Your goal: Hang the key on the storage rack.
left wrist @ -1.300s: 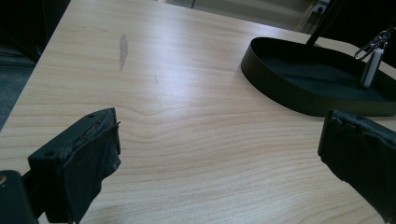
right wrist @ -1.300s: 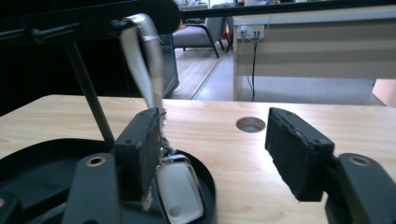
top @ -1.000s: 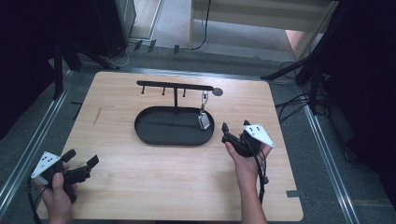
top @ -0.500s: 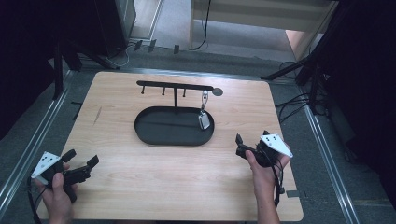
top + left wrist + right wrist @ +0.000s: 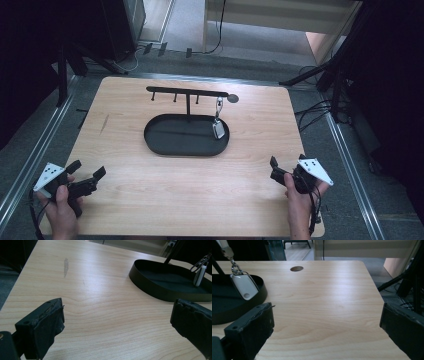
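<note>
I take the black oval tray as my landmark; it sits at the middle of the wooden table, with a hook rail standing on a post over its far side. The thing I judge to matter is the white key tag. It hangs on a small metal clip chain from the rail's right end, its lower end dipping inside the tray at the right.

The tag looks to me light, hard and smooth, so probably slippery under a pinch, and it should swing freely at a touch. I would take it across its flat faces, low on the body, not by the chain, which is thin and loose.

My left gripper hovers near the table's near left corner, well apart from the tray, jaws spread wide with nothing between them; in the left gripper view the tray lies ahead and to the right. My right gripper sits near the near right corner, also well clear of the tray. Its jaws are spread and empty too, and in the right gripper view the tag hangs ahead to the left.
</note>
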